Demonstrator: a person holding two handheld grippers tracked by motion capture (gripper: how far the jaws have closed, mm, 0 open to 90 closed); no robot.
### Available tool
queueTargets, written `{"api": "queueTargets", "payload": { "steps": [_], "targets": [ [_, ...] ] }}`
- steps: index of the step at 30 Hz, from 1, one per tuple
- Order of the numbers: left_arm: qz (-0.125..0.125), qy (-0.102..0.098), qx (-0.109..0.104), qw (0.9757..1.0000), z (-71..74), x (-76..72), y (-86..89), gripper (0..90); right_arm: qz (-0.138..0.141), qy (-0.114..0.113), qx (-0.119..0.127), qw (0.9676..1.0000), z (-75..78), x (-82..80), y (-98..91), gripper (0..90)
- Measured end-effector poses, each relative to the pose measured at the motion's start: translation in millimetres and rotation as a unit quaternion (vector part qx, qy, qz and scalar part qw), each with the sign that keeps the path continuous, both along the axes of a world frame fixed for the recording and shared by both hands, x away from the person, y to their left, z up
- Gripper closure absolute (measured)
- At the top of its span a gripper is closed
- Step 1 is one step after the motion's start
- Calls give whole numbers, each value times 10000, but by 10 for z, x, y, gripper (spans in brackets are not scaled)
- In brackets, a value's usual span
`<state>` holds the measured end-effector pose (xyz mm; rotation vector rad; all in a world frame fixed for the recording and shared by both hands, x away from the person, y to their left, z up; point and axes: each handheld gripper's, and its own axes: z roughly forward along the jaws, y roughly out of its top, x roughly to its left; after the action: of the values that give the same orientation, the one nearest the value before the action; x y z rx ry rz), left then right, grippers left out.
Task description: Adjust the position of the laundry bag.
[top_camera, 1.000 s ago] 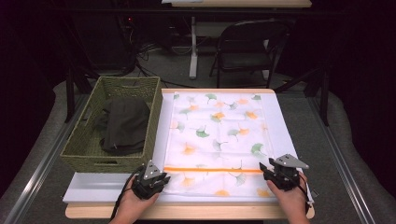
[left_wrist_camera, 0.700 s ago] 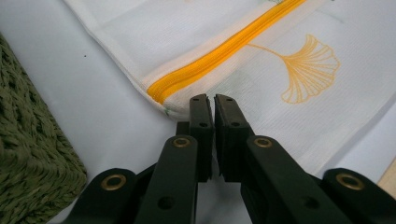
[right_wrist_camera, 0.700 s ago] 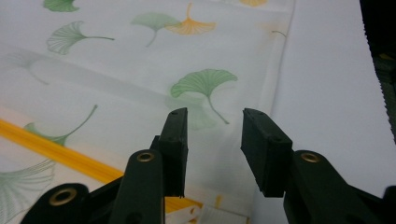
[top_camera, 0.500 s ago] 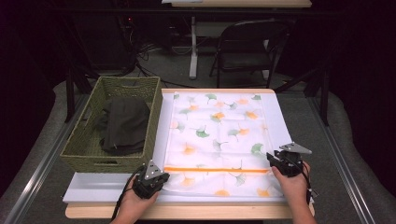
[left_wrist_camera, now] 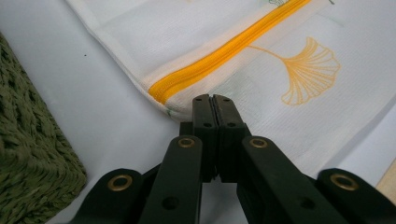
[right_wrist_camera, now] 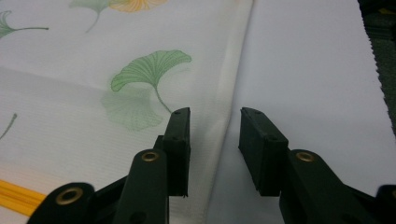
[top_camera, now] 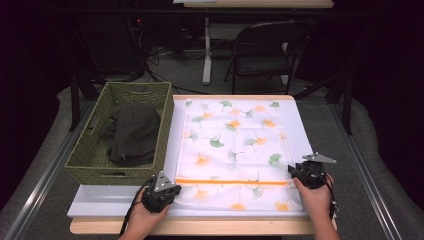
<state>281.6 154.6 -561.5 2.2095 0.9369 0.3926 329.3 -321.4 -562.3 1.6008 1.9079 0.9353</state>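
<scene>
A white fabric cover [top_camera: 235, 145] printed with green and orange ginkgo leaves lies flat on the table, with an orange zipper [top_camera: 232, 181] across its near part. My left gripper [top_camera: 175, 190] is at the cover's near left corner. In the left gripper view it [left_wrist_camera: 215, 100] is shut, its tips resting on the cloth just beside the zipper's end [left_wrist_camera: 161, 91]. My right gripper [top_camera: 293, 171] is at the cover's right edge, beyond the zipper line. It [right_wrist_camera: 215, 117] is open, one jaw over the cloth by a green leaf [right_wrist_camera: 149, 70], the other over the bare white board.
A woven green basket [top_camera: 165, 125] holding a dark folded cloth [top_camera: 132, 132] stands left of the cover. A white board [top_camera: 115, 200] lies under the cover on the wooden table. A folding chair [top_camera: 265, 50] and cables are on the floor behind.
My right gripper has moved away from the table's near edge, up along the cover's right side past the zipper line. The left gripper has stayed put.
</scene>
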Motion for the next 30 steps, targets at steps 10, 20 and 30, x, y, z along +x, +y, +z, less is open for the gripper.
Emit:
{"api": "queueTargets", "payload": {
  "steps": [10, 20, 30],
  "targets": [
    [6, -9, -23, 10000, -4, 1, 0, 892, 143, 3, -170, 9998, 0, 5, 60, 838],
    [-16, 47, -48, 10000, 5, 14, 16, 893, 206, -58, -66, 9997, 18, 6, 55, 890],
    [23, -14, -210, 9998, 101, -16, 71, 896, 289, -330, 69, 9990, 130, -42, 50, 890]
  ]
}}
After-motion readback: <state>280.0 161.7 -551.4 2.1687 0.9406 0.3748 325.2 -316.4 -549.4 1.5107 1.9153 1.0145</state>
